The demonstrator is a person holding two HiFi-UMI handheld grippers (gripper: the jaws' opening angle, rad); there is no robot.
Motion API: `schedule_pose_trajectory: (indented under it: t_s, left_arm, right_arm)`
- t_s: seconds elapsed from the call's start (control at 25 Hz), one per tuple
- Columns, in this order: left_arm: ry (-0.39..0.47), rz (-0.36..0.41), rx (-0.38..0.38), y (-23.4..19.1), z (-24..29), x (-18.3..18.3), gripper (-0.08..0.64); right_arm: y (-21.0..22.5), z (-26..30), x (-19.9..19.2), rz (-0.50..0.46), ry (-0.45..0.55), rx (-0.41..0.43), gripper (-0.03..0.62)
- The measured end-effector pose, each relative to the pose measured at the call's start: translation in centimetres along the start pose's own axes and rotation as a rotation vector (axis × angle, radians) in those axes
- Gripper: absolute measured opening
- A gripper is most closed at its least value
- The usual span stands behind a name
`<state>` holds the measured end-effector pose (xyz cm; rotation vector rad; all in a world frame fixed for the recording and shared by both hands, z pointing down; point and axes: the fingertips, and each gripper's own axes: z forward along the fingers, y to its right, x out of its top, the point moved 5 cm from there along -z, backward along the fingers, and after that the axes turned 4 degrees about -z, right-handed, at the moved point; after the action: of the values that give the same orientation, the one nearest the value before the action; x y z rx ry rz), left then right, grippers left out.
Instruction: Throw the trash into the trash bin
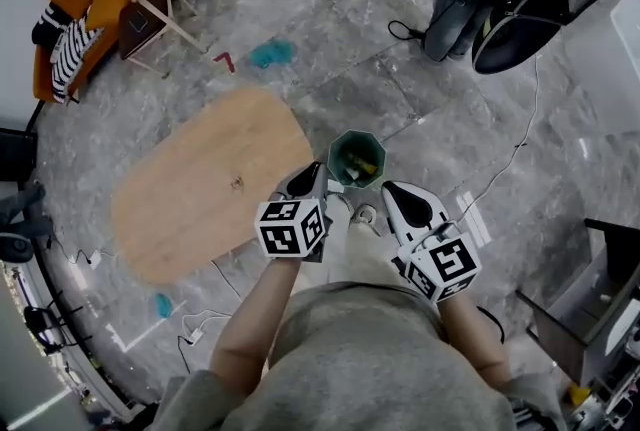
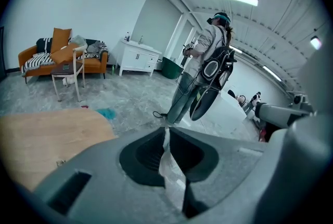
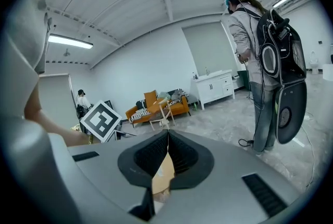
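Where the head view looks steeply down, the left gripper (image 1: 318,173) and the right gripper (image 1: 390,191) are seen side by side, just short of the green trash bin (image 1: 333,151). The bin stands on the grey floor (image 1: 420,99) beside the rounded end of the wooden table (image 1: 200,184). In the left gripper view the jaws are pressed together on a thin white scrap (image 2: 170,168), and in the right gripper view a tan scrap of card (image 3: 162,172) is pinched between closed jaws.
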<state>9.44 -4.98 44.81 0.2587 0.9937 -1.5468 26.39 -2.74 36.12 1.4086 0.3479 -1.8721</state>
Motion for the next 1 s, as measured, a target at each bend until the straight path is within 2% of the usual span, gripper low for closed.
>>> schedule_pose_trajectory:
  t_s: [0.6,1.0]
  left_arm:
    - [-0.047,-0.022,-0.036,-2.1,4.2,-1.9,0.034]
    - [-0.092,-0.032,-0.041,-4.0,8.8,-5.2,0.034]
  right_arm:
    - [0.9,3.0,-3.7,0.061,-0.057,-0.043,0.009]
    - [2.2,4.5,-7.6,0.104,-0.092,-0.06,0.009]
